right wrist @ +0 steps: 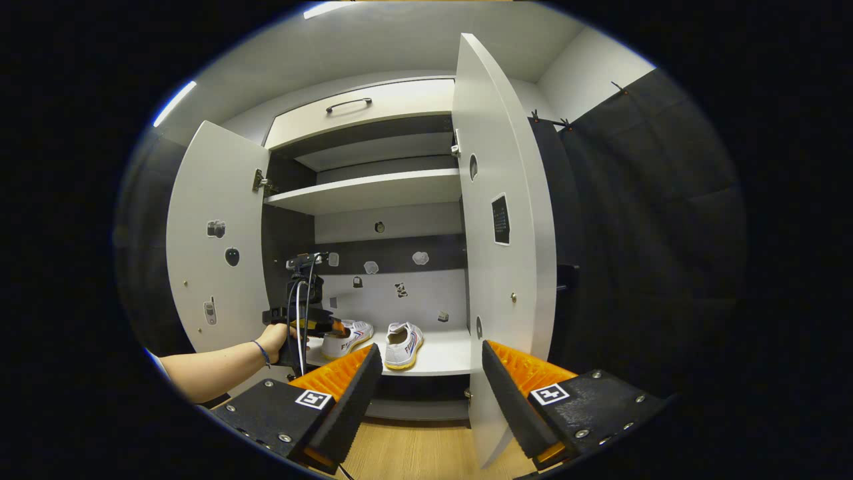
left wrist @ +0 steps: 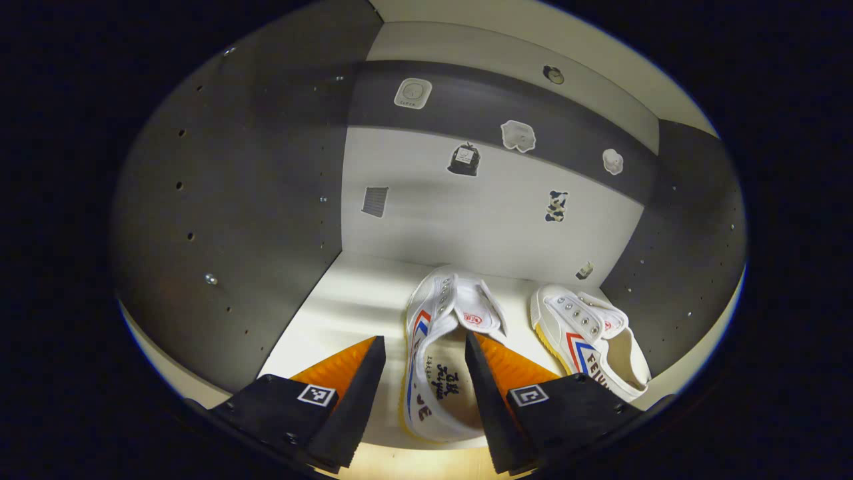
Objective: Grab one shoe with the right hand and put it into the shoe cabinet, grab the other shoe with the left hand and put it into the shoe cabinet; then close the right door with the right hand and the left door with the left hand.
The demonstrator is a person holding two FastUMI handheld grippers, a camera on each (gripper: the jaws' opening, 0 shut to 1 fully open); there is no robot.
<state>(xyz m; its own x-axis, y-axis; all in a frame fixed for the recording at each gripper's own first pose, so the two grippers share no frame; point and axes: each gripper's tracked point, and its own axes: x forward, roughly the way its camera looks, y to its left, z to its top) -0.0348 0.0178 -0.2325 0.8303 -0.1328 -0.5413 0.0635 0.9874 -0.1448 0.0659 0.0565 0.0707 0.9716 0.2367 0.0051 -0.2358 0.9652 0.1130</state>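
Both shoes, left (left wrist: 433, 360) and right (left wrist: 593, 340), shelved in cabinet (right wrist: 373, 190); left gripper (left wrist: 424, 373) and right gripper (right wrist: 432, 380) gape empty; right door (right wrist: 500, 267), left door (right wrist: 213, 247) unclosed.

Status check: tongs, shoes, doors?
Left tongs open around the left shoe. Right tongs open, empty. Both shoes on the shelf; right door and left door open.
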